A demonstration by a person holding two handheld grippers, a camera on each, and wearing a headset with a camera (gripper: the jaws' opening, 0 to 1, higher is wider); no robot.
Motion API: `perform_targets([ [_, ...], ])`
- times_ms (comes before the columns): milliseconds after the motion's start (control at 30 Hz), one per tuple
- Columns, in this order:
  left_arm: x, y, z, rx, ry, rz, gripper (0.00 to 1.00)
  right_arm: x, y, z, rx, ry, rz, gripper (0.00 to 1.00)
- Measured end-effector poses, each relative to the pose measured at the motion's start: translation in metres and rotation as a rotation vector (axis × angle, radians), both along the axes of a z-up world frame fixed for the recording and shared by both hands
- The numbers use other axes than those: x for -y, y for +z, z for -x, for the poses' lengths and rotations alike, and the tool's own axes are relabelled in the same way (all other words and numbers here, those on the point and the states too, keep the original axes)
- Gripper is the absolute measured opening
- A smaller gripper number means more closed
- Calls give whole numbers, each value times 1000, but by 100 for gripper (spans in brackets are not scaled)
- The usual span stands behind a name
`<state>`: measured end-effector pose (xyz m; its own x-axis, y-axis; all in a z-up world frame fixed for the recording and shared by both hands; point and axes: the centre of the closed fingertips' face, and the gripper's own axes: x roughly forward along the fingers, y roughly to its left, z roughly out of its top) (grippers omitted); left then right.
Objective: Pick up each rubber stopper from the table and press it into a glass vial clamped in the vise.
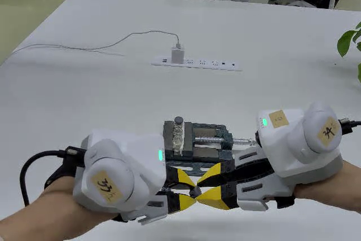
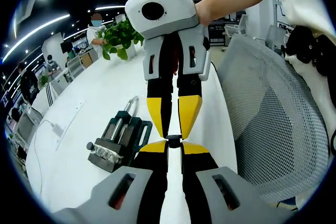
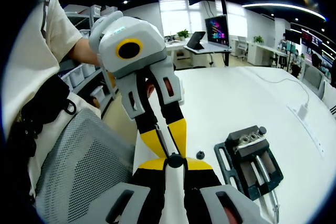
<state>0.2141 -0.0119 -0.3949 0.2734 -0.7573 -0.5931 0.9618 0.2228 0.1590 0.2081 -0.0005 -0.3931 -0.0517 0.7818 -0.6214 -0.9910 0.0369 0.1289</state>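
By the near edge of the counter (image 1: 113, 94), just before the vise (image 1: 197, 145), left gripper (image 2: 174, 146) and right gripper (image 3: 174, 165) meet tip to tip on one rubber stopper (image 2: 174, 139), jaws nearly pressed together; I cannot tell which pair pinches it, so a mistimed release could drop it.

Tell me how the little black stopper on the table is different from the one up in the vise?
The loose stopper lies low on the bare table, beside the vise. The fitted stopper sits raised, on top of a glass vial. The loose stopper stands alone, but the fitted stopper caps something clamped in the vise. Both are small, dark and round.
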Motion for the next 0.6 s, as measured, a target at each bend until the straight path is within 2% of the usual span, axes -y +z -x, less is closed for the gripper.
perform_targets([
  [267,1,1,-1,7,-8,-2,5,1,1,-1,-1,-4,2,8],
  [600,2,1,-2,-4,-5,11,5,3,0,-2,34,22,14,8],
])
